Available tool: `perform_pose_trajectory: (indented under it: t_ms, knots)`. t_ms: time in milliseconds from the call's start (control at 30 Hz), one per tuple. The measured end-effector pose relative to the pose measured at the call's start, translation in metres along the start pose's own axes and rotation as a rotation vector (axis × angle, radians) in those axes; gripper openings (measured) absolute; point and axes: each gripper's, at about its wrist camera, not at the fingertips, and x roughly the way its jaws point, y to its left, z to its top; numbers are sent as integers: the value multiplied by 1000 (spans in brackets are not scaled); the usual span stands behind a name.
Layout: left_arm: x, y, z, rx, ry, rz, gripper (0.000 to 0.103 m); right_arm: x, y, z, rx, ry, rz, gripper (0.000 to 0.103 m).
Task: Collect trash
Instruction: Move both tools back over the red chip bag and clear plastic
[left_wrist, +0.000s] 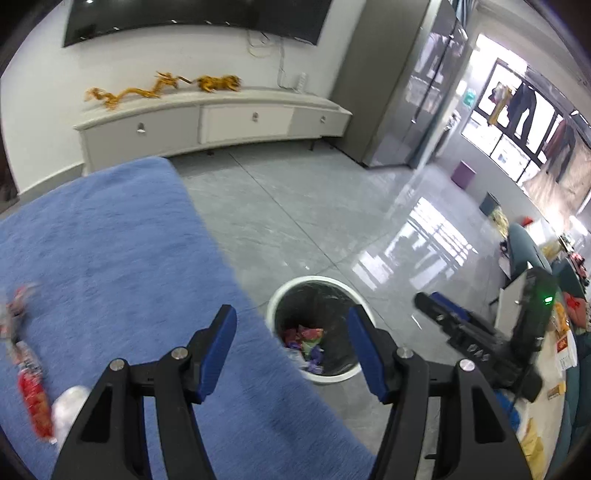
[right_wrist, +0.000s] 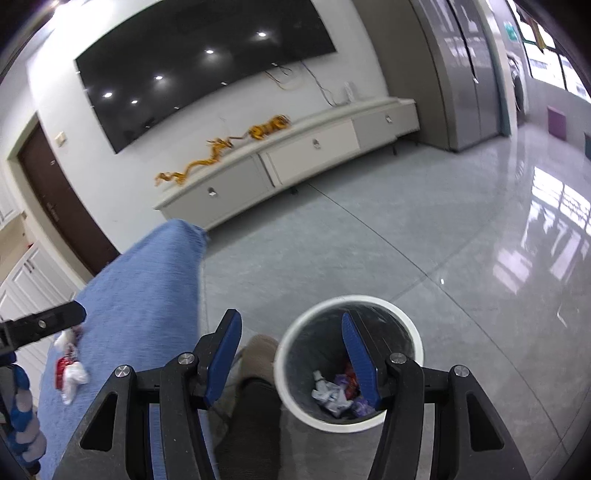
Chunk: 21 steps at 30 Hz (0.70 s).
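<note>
Both cams sit behind their own fingers, looking down and fwd from above.

Left wrist cam: over the blue rug, near its right edge, facing the TV wall; bin lies low centre, between the blue pads. Right gripper shows at its right side.

Right wrist cam: nearer the bin, almost above it, tilted, same wall ahead. Left gripper tip pokes in from the left edge.

Shared: bin, rug, cabinet, TV, grey floor.

Left gripper and right gripper, fingers wide apart, both empty.
</note>
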Motion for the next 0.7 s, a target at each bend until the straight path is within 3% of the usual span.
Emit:
perform_pose_trajectory:
  t_ms: [333,700]
  knots:
    - [-97,67,-43,-71,-120,116,61,-43,84,7,-119,-67,72,56]
    - [-176,152,-100,-245,-239,198,61,-63,173,-10,-257,-69,141,57]
